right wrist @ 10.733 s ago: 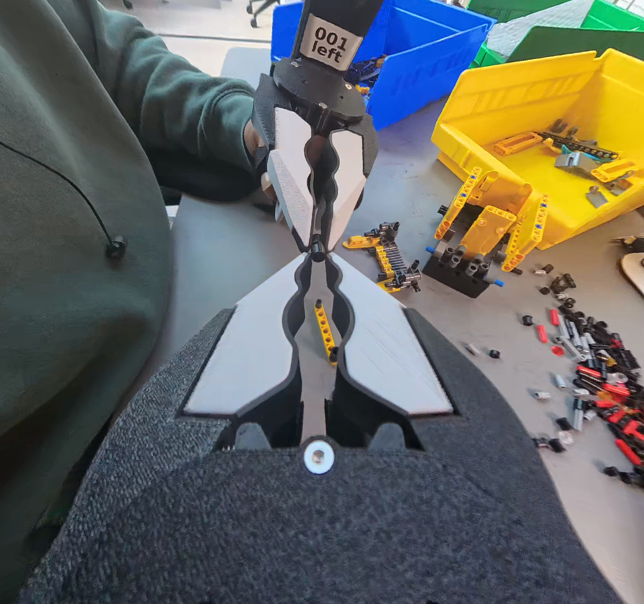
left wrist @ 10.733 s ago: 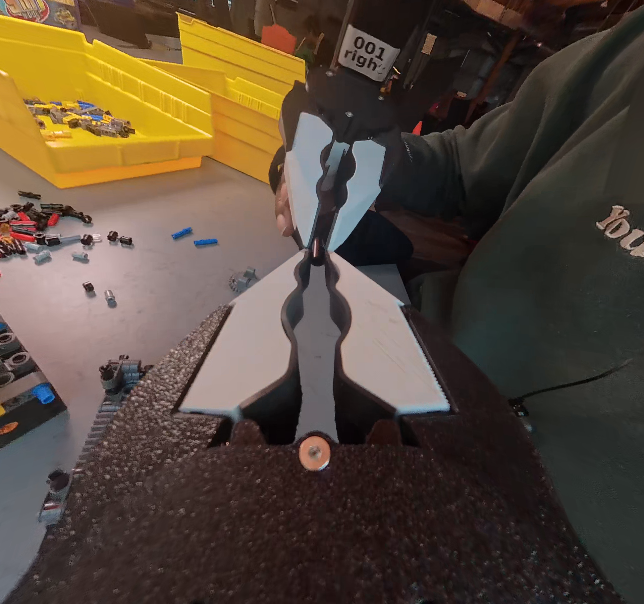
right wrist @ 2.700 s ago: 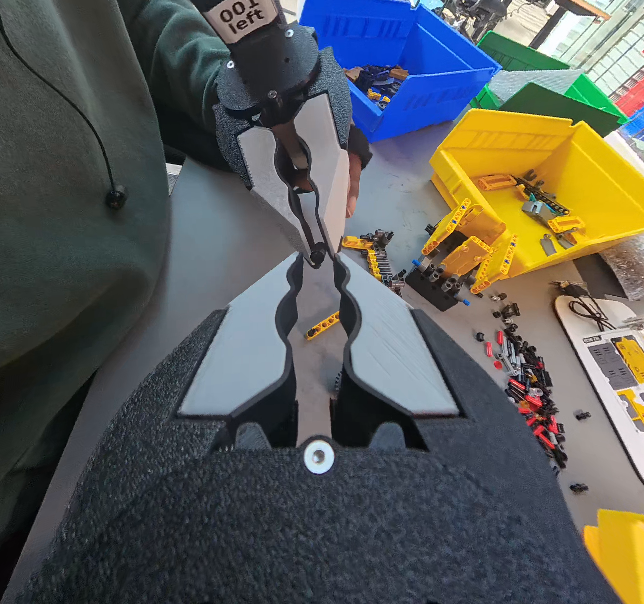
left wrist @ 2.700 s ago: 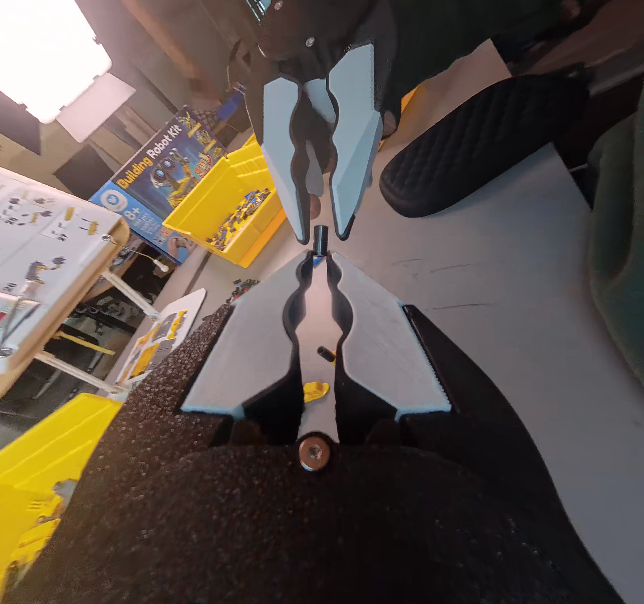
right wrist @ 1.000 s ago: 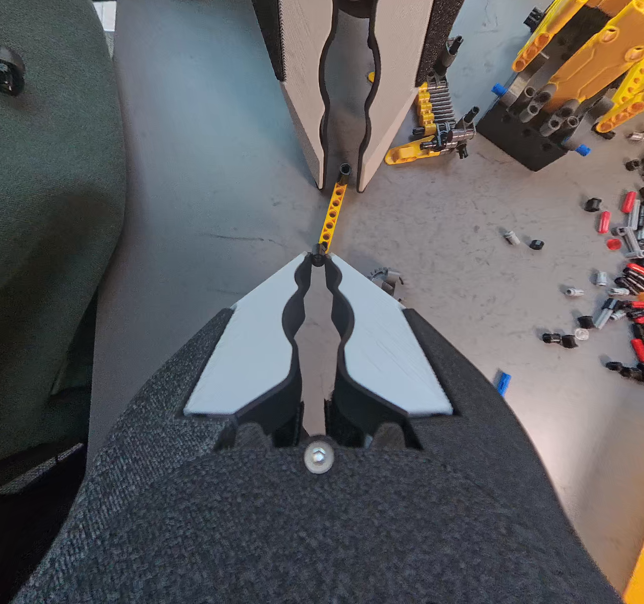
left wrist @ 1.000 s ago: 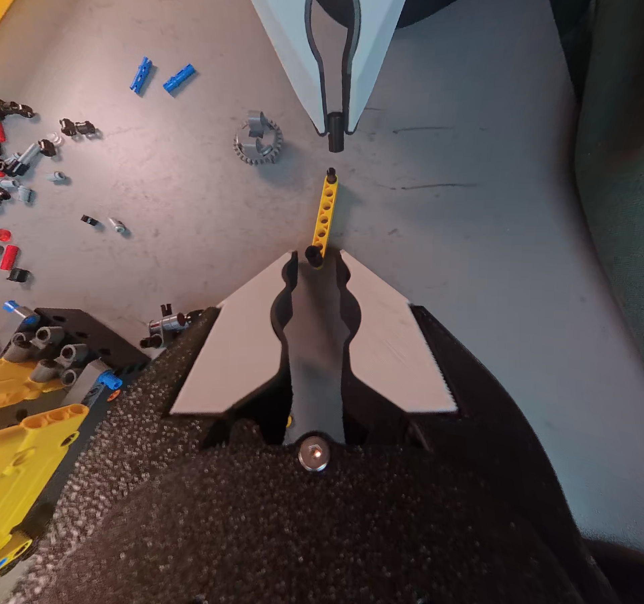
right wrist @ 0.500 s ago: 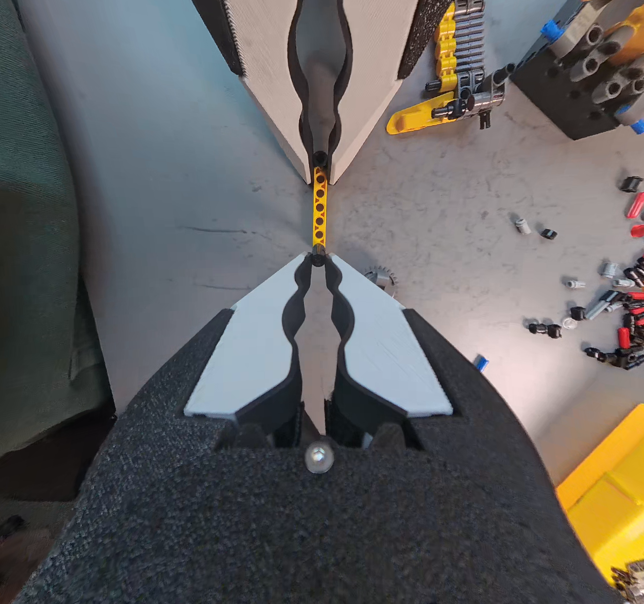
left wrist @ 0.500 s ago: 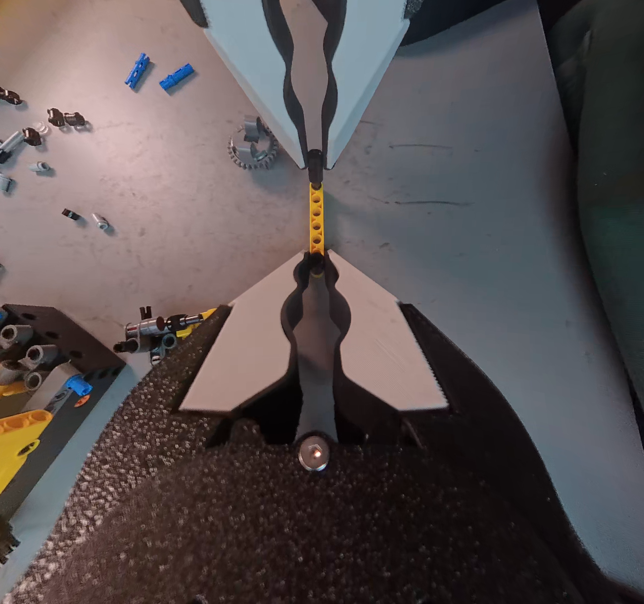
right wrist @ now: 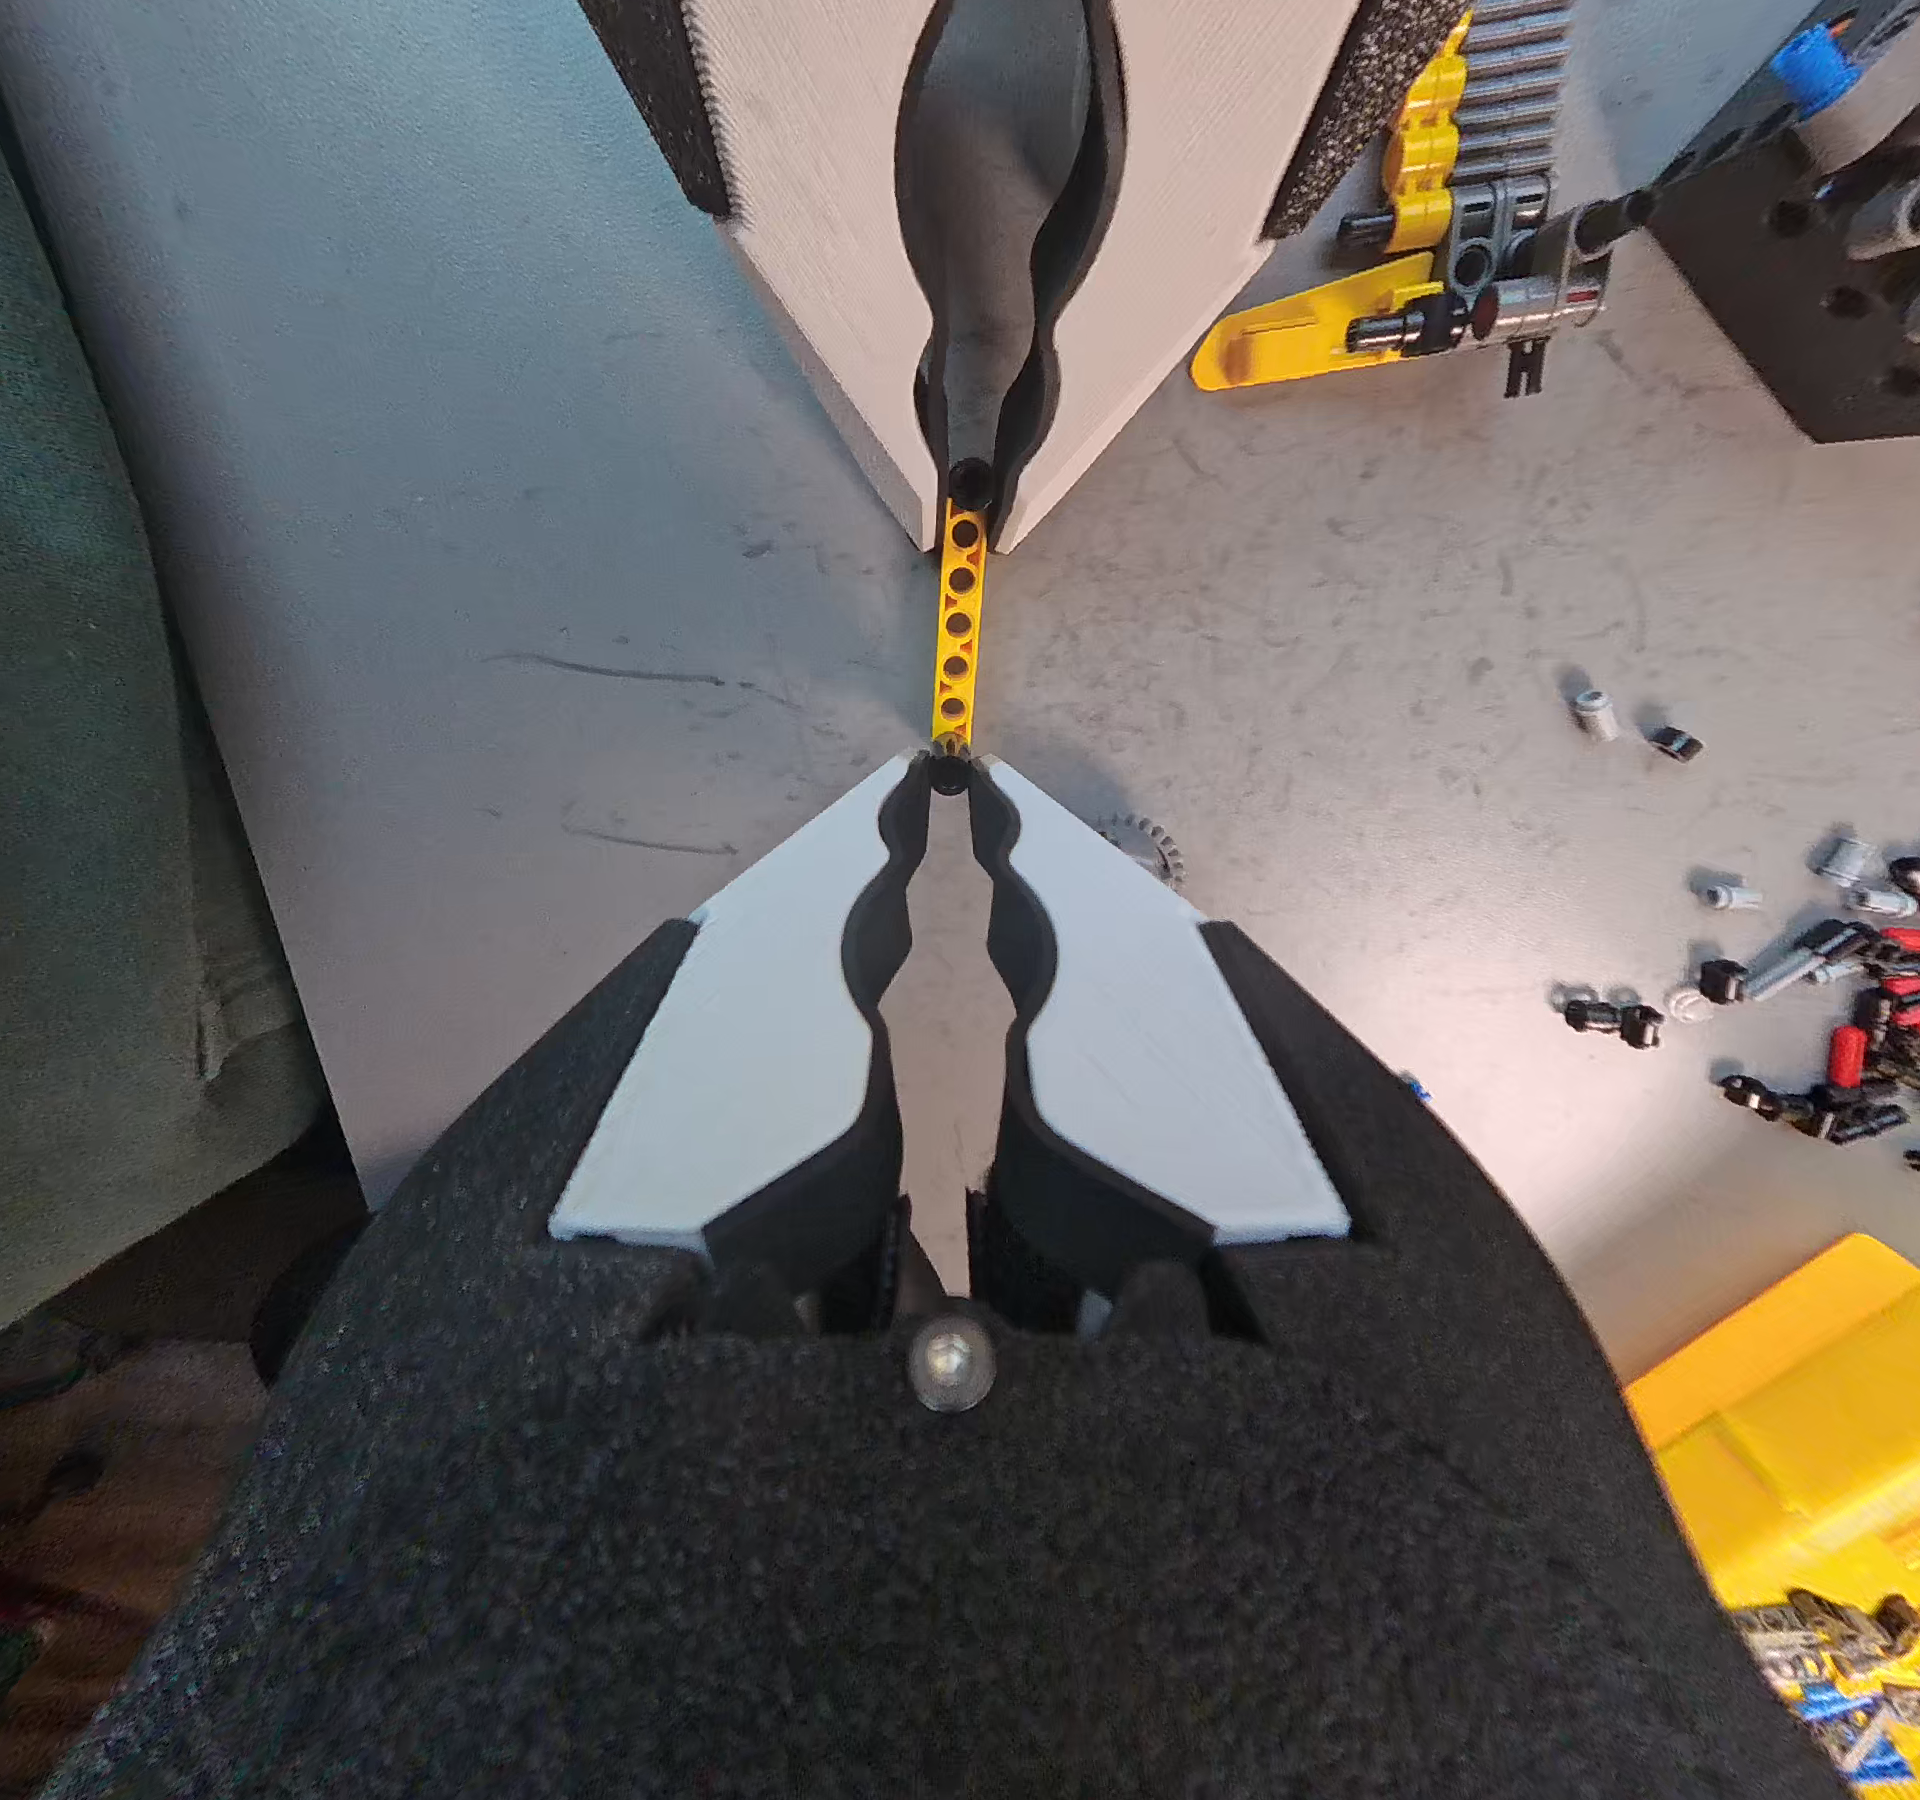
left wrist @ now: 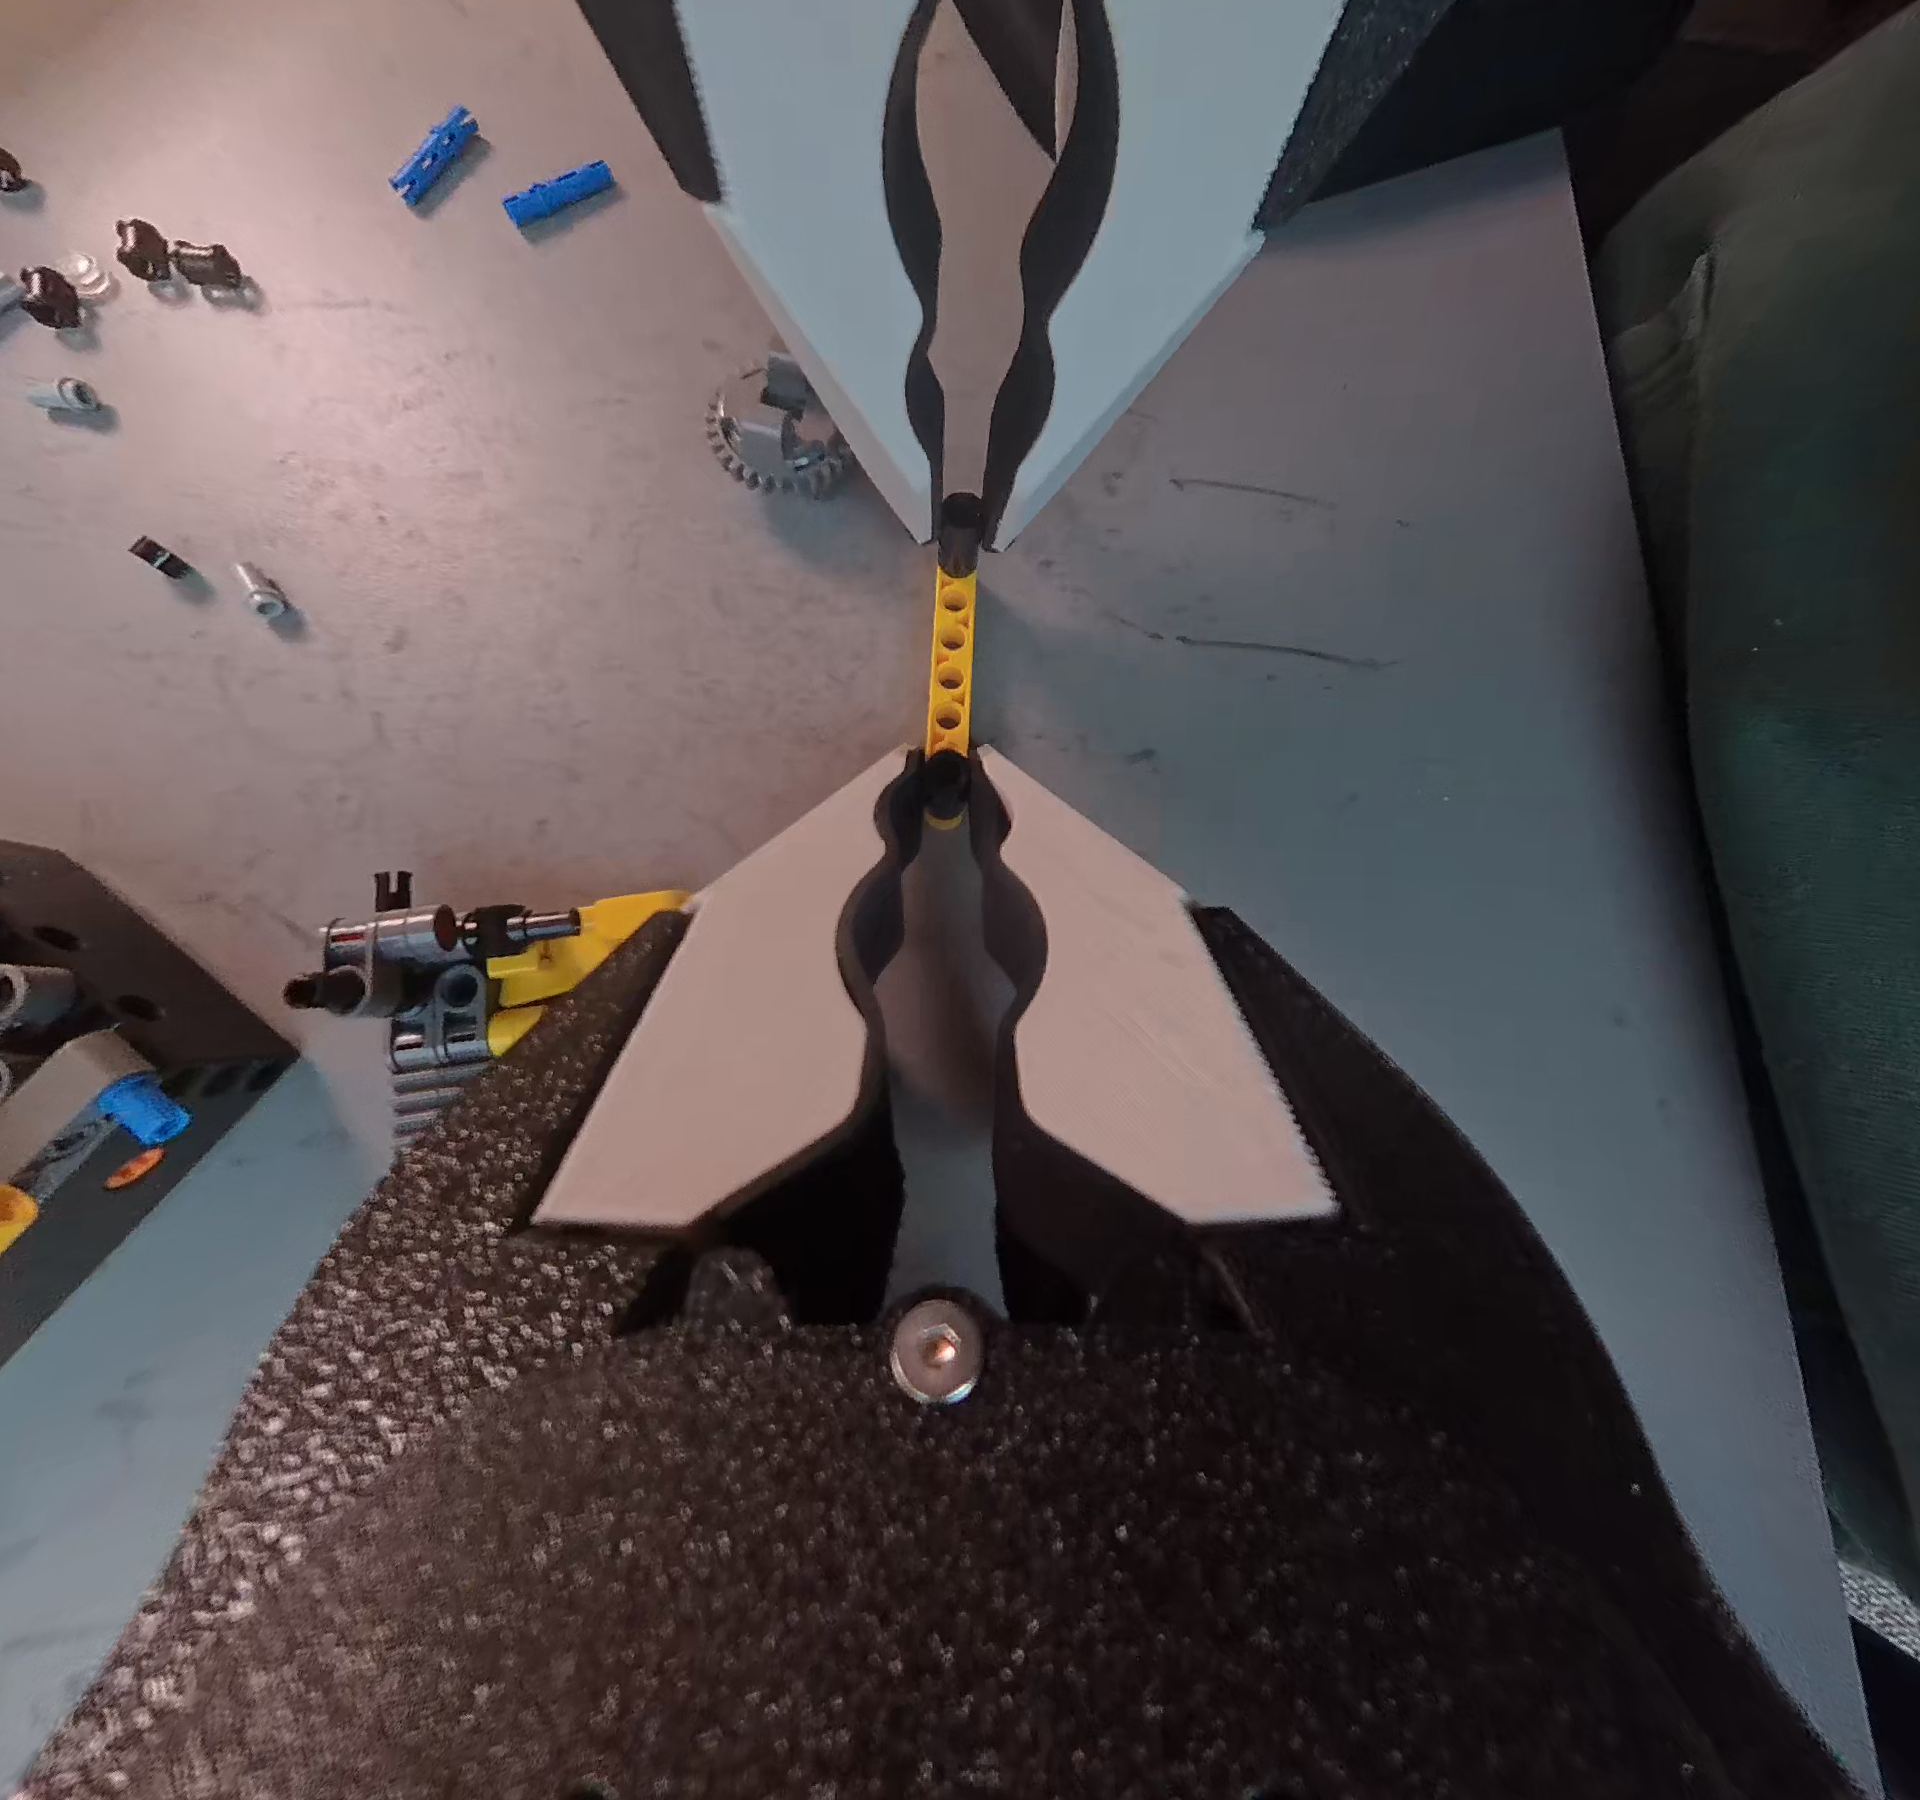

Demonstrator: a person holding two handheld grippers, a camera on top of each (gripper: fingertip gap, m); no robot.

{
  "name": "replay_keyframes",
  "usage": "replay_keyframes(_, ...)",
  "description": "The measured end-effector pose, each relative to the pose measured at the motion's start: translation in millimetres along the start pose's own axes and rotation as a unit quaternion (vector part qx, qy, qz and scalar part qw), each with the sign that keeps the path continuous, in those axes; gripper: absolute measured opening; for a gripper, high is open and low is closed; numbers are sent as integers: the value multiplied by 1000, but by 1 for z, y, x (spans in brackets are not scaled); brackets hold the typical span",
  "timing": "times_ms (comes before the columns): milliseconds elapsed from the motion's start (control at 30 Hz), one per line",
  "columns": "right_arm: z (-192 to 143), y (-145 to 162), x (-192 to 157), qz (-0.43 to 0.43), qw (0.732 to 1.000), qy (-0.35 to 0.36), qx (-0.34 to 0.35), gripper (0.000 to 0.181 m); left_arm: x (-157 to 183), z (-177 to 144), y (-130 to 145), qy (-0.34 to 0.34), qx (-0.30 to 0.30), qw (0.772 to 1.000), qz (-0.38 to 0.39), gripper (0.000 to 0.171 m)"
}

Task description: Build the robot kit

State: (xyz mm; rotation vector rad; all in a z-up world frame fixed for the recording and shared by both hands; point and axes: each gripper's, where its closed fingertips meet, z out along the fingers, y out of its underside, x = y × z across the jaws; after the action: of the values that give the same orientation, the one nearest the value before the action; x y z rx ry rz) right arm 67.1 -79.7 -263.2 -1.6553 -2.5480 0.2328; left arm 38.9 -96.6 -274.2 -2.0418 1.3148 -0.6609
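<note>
Table (left wrist: 1351, 815): grey, scuffed, strewn with small parts.
Left gripper (left wrist: 943, 776): pinched on a black pin (left wrist: 943, 771) at the beam's near end.
Right gripper (right wrist: 948, 771): clamped likewise on a pin at the far end.
Beam (right wrist: 956, 623): yellow, bridging both tips above the table.
Advice: keep pins square to the holes; press evenly.

The two grippers face tip to tip, the narrow gap between them bridged by a thin yellow perforated plastic beam (left wrist: 953, 657). Bare grey tabletop (left wrist: 1299, 711) lies open on the side toward the green-sleeved person. The other side is crowded: a grey toothed gear (left wrist: 774, 441), scattered small pins, and a yellow-and-grey brick assembly (right wrist: 1444, 285)
</note>
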Motion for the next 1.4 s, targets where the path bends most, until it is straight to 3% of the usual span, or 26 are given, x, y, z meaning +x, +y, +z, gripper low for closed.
replay_keyframes(467, 2, 0, -1, 85, 996, 21, 34, 6, 0, 0, 0, -3, 1, 1000, -8, 7)
replay_keyframes(567, 4, 0, 0, 65, 995, 37, 71, 7, 0, 0, 0, -5, 1, 1000, -4, 7)
replay_keyframes(633, 5, 0, 0, 69, 992, 40, 100, 26, 0, 0, 0, -5, 1, 1000, -4, 7)
replay_keyframes(800, -6, 3, 3, 83, 980, 56, 170, 27, -1, -2, 0, 2, 3, 1000, -11, 7)
replay_keyframes(933, -7, 1, 9, 70, 969, 90, 218, 26, -5, -10, -13, -35, 39, 998, 41, 7)
replay_keyframes(1067, -19, -9, 16, 46, 945, 139, 293, 21, -15, -22, -28, -111, 76, 982, 132, 7)
replay_keyframes(1233, -39, -15, 24, -40, 911, 240, 332, 7, -21, -33, -43, -168, 114, 964, 173, 7)
replay_keyframes(1300, -47, -17, 22, -88, 893, 281, 342, 6, -20, -38, -48, -156, 142, 966, 152, 11)
replay_keyframes(1400, -60, -19, 21, -161, 858, 354, 335, 6, -14, -43, -53, -83, 185, 977, 71, 32)
